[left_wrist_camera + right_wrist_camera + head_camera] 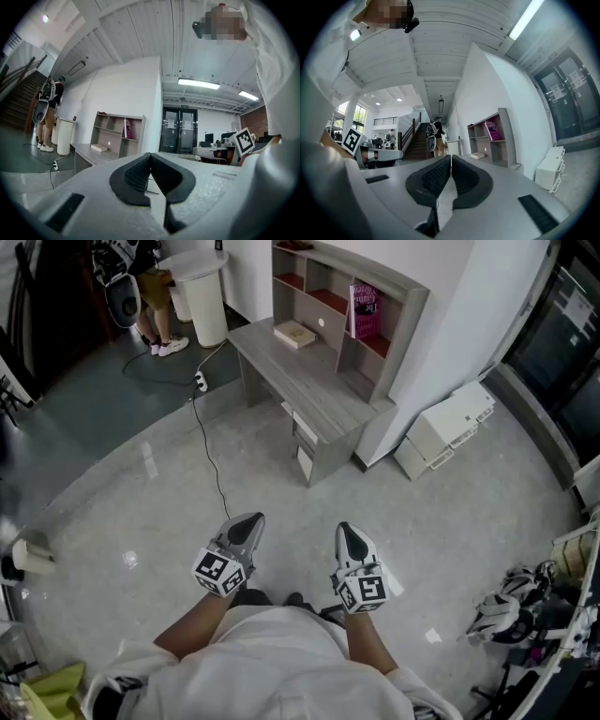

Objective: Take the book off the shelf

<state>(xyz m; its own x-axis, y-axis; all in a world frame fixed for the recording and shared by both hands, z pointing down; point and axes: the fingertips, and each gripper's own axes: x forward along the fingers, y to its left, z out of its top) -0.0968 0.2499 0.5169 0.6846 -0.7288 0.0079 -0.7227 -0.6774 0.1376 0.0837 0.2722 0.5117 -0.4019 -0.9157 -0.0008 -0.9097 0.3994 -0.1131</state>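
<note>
Left hand-held gripper (247, 523) and right hand-held gripper (348, 533) both pressed together, pinching nothing. I see book (365, 311) standing on shelf (409, 298) over desk (305, 381), well apart.

A grey desk (309, 381) stands on the pale floor (281, 512) against the wall, with a shelf (398, 296) along its back edge. A pink book (364, 311) stands upright in one shelf compartment, and a flat book (294, 333) lies on the desktop. A power strip (200, 382) and its cable (208, 442) lie on the floor.
</note>
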